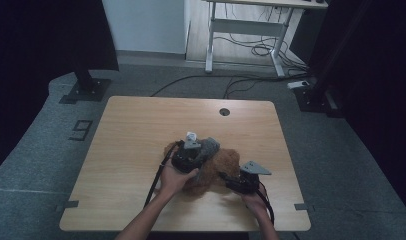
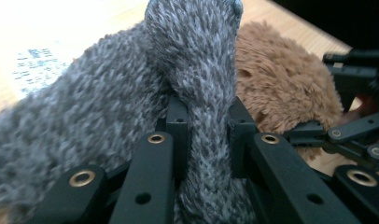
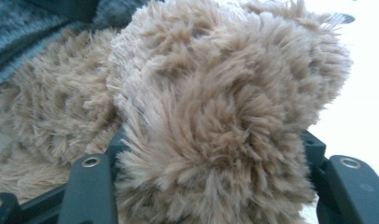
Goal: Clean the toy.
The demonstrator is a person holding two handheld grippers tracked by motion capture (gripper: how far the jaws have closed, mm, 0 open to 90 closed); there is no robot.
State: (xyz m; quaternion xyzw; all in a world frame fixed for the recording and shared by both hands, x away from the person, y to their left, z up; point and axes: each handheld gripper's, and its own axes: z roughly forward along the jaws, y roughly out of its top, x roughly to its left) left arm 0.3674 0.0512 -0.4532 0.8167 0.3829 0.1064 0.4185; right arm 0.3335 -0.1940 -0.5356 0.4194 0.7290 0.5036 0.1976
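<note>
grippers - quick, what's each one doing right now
Left gripper: shut on the grey knitted cloth.
Right gripper: shut on the brown plush toy.

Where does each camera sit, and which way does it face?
High view: above the person's side, facing forward and down on the table; both forearms show.
Left gripper view: on the left gripper, facing the grey knitted cloth it pinches.
Right gripper view: on the right gripper, facing the brown plush toy it grips.
Shared: toy, cloth.
</note>
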